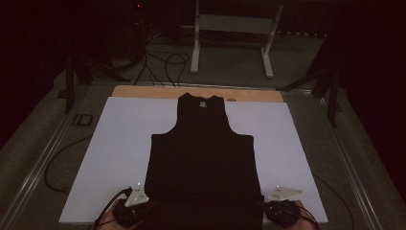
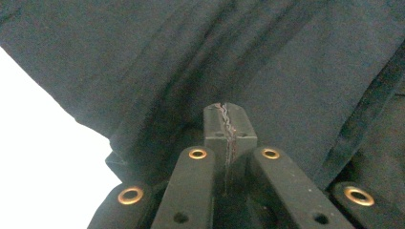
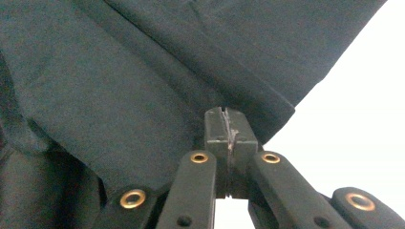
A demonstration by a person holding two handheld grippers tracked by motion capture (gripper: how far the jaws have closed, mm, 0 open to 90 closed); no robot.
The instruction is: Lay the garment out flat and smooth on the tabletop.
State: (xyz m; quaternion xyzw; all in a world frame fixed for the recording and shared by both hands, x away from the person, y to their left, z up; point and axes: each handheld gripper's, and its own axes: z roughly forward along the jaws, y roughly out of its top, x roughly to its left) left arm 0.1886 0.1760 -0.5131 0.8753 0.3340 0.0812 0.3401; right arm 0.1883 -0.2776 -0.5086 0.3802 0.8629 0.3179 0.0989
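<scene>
We see a black tank top (image 1: 203, 158) flat at frame center on the white sheet (image 1: 115, 158) over the surface, neck toward the top. Left tool (image 1: 146, 207) at lower left and right tool (image 1: 262, 205) at lower right each have jaws pressed together on its hem corners.

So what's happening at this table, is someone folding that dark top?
A person is working a black sleeveless top that lies flat on a white sheet, neck end away from them. They hold a gripper in each hand: the left gripper at the near left corner of the hem, the right gripper at the near right corner. In both gripper views the jaws are closed with fabric bunched around them. Nothing is folded yet; a fold or a lift looks likely next.
</scene>
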